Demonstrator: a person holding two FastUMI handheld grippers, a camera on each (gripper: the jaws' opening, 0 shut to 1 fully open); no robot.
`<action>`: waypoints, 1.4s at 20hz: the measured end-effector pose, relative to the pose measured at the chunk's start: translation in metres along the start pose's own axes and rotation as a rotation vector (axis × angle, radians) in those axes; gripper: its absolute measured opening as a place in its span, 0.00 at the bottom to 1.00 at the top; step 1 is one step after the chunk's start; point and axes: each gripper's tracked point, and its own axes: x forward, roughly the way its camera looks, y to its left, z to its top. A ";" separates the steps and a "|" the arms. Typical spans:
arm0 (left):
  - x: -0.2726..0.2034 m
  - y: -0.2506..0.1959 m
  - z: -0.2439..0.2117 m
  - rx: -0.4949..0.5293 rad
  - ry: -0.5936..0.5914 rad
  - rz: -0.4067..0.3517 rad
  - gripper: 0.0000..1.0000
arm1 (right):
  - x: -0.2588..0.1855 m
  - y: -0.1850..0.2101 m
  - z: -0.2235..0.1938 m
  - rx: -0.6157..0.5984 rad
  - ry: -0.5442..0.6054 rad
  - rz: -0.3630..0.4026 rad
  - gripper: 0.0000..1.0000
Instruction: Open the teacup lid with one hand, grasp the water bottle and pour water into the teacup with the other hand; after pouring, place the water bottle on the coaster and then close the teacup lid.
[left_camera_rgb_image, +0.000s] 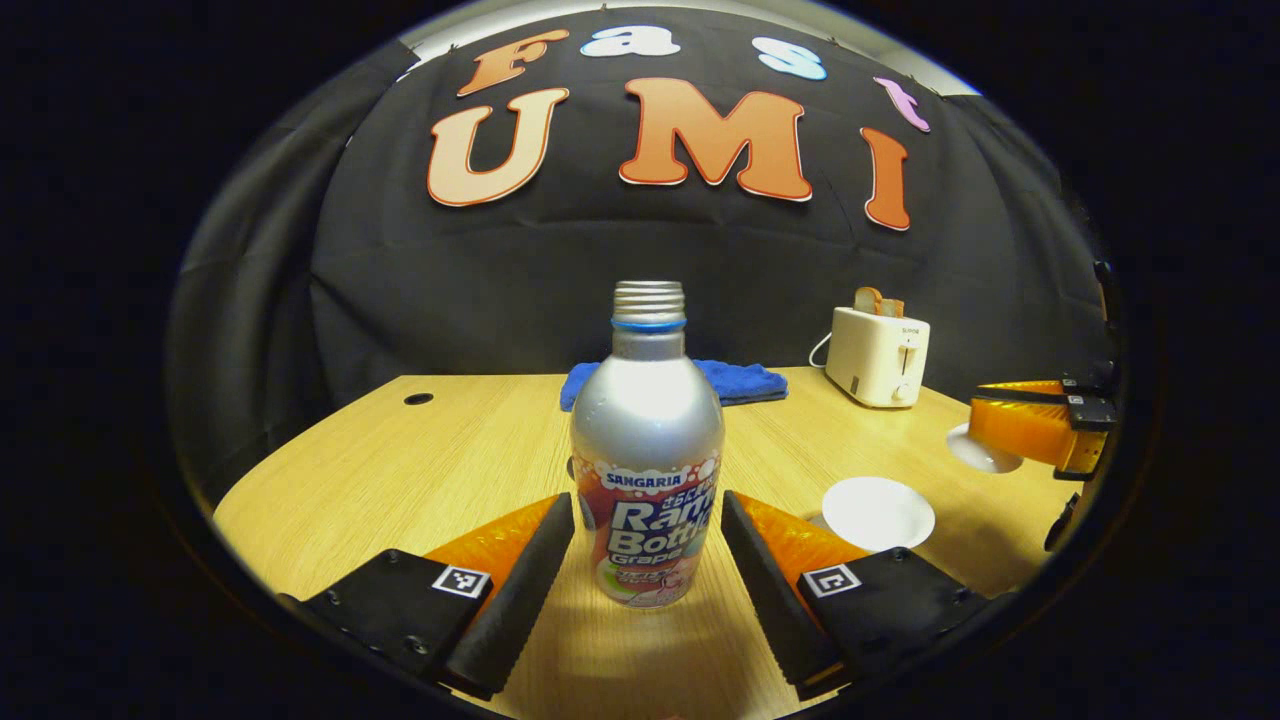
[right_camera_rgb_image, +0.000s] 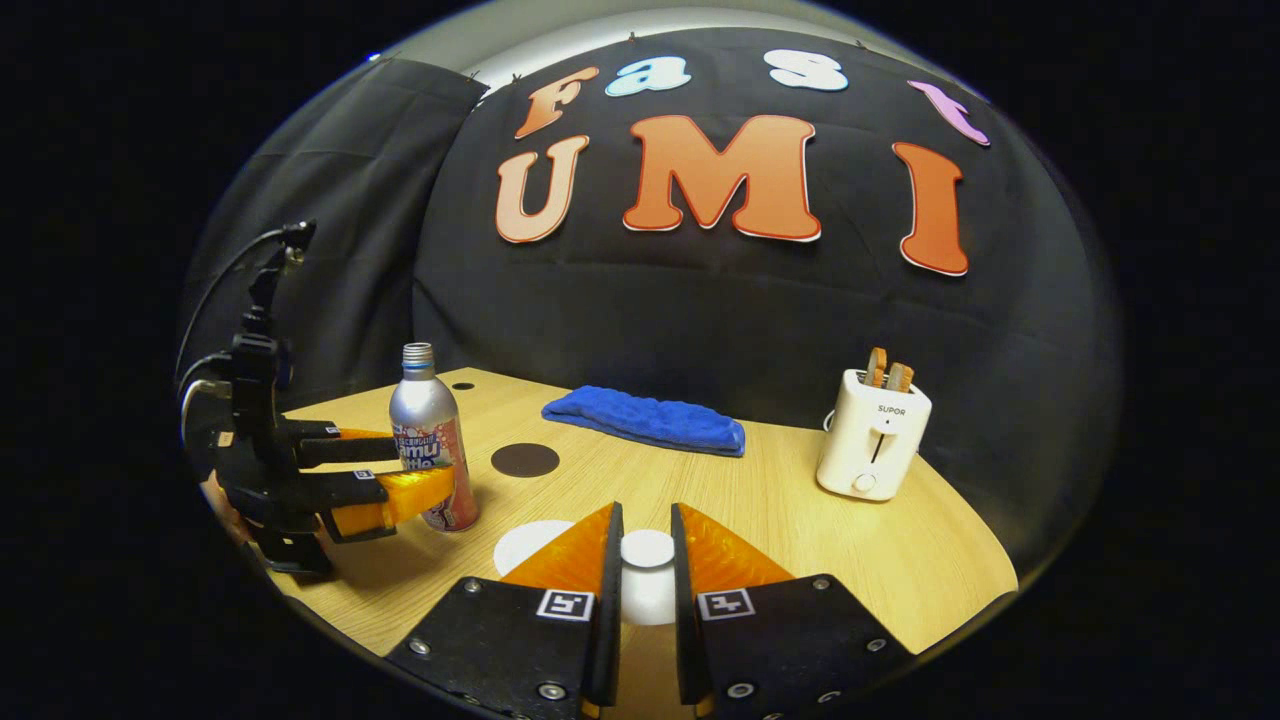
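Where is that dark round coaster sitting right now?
In the right gripper view the coaster lies flat on the table, left of centre, between the bottle and the blue towel.

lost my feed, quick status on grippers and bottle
Left gripper open around the bottle, not clamped. Right gripper shut on the lid, lifted. Coaster behind the bottle, nothing in the way.

The bottle (left_camera_rgb_image: 647, 470) stands on the desk (left_camera_rgb_image: 400, 470) between my left fingers (left_camera_rgb_image: 520, 590); towel (left_camera_rgb_image: 745, 380) behind it, toaster (left_camera_rgb_image: 878, 355) far right.
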 end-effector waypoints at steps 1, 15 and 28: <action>0.005 0.000 -0.002 -0.002 0.009 0.003 1.00 | -0.002 -0.005 -0.001 -0.003 0.002 -0.011 0.23; 0.002 0.020 0.038 0.460 -0.037 0.148 0.87 | -0.042 -0.072 -0.013 0.018 -0.007 -0.151 0.24; 0.004 0.009 0.055 1.192 -0.072 0.213 0.80 | -0.061 -0.097 -0.021 0.043 -0.030 -0.190 0.24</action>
